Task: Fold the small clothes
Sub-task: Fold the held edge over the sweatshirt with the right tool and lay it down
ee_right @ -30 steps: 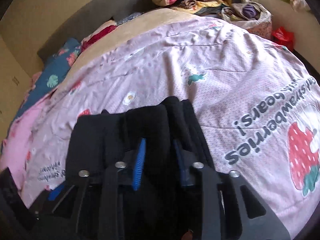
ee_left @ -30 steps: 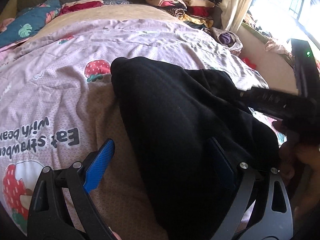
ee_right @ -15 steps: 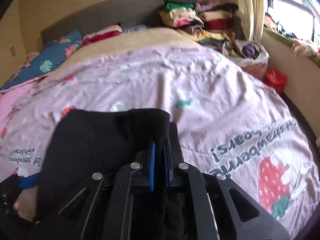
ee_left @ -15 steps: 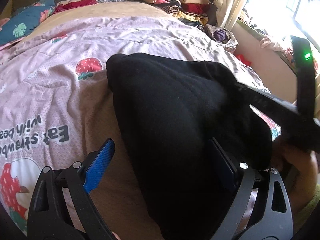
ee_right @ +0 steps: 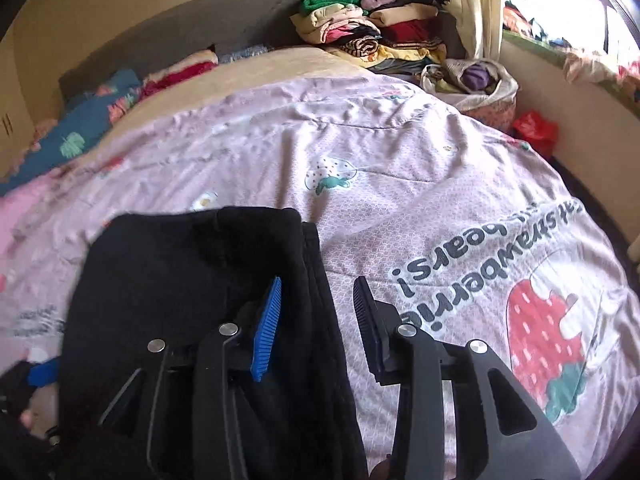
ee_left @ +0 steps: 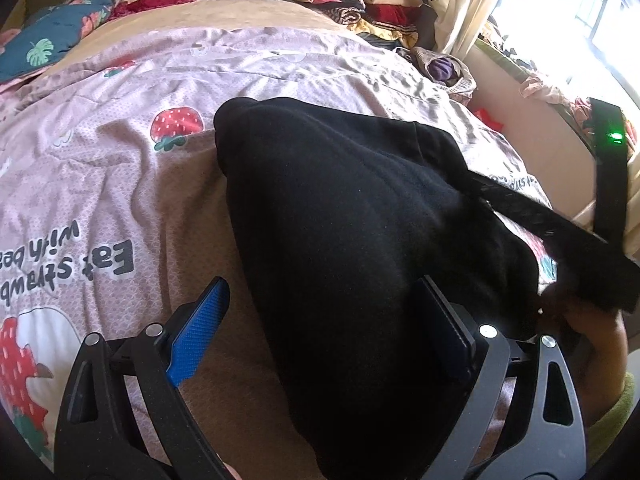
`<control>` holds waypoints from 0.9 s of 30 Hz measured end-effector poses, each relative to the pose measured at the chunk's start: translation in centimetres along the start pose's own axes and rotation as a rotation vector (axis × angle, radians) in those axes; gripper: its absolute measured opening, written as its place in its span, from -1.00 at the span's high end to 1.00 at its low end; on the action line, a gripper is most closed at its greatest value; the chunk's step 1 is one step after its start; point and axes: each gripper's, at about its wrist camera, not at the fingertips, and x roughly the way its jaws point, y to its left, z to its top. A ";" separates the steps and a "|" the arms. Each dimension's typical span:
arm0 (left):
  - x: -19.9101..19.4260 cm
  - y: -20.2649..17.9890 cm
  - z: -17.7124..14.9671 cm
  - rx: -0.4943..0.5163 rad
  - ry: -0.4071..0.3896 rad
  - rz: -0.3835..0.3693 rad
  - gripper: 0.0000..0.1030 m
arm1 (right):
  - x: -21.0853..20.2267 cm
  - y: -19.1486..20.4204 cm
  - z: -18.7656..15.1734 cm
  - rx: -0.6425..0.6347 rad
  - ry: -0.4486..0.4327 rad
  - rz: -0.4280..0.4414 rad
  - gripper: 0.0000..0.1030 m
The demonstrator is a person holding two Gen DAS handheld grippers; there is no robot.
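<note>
L wrist: left tongs (ee_left: 320,332) wide open, black garment (ee_left: 352,220) lying betw. the pads on the pink strawberry quilt (ee_left: 100,184), not pinched.
R wrist: right tongs (ee_right: 316,312) just opened, parted over garment's (ee_right: 180,272) right edge; nothing gripped. Clothes pile (ee_right: 372,36) at bed head.

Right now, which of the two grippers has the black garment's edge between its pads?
The right gripper: its jaws have just been opening, and the black garment edge lies between them, unclamped. The left gripper stands wide open around the garment's bulk.
</note>
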 end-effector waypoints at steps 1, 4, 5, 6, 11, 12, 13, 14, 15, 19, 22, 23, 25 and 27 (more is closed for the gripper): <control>0.0 0.1 0.0 -0.005 0.001 0.000 -0.73 | -0.7 -0.6 0.2 0.021 -0.008 0.017 0.21; 0.1 0.6 -0.3 -0.038 0.015 -0.022 -0.75 | -2.2 -2.1 0.5 0.076 -0.014 0.090 0.14; 0.1 0.7 -0.4 -0.048 0.017 -0.031 -0.76 | -2.5 -2.5 0.5 0.092 -0.009 0.116 0.09; 0.1 0.9 -0.5 -0.056 0.020 -0.037 -0.76 | -2.6 -2.8 0.5 0.106 0.005 0.150 -0.01; 0.3 1.7 -1.2 -0.119 0.040 -0.087 -0.78 | -2.3 -2.6 0.0 0.130 0.082 0.282 -0.07; 0.3 1.8 -1.4 -0.130 0.043 -0.095 -0.78 | -2.2 -2.4 -0.1 0.129 0.092 0.300 -0.07; 0.3 1.9 -1.4 -0.132 0.043 -0.098 -0.78 | -2.2 -2.1 -0.2 0.126 0.102 0.314 -0.07; 0.2 1.8 -1.5 -0.133 0.043 -0.099 -0.78 | -2.3 -1.8 -0.2 0.117 0.110 0.328 -0.07; 0.1 1.8 -1.6 -0.134 0.043 -0.100 -0.78 | -2.4 -1.6 -0.3 0.106 0.116 0.332 -0.07; 0.0 1.9 -1.9 -0.143 0.049 -0.108 -0.80 | -2.7 -0.5 -1.1 0.026 0.151 0.324 -0.07; -0.2 2.0 -2.1 -0.146 0.050 -0.110 -0.81 | -2.0 -0.1 -2.0 -0.010 0.181 0.301 0.26; -0.2 2.0 -2.1 -0.147 0.050 -0.111 -0.81 | -1.7 0.0 -2.2 -0.016 0.189 0.295 0.38; -0.2 1.8 -2.0 -0.144 0.053 -0.107 -0.81 | -1.8 0.1 -2.4 -0.016 0.171 0.295 0.67; -0.2 1.5 -1.5 -0.135 0.060 -0.100 -0.81 | -2.9 0.0 -2.0 -0.004 0.117 0.290 0.71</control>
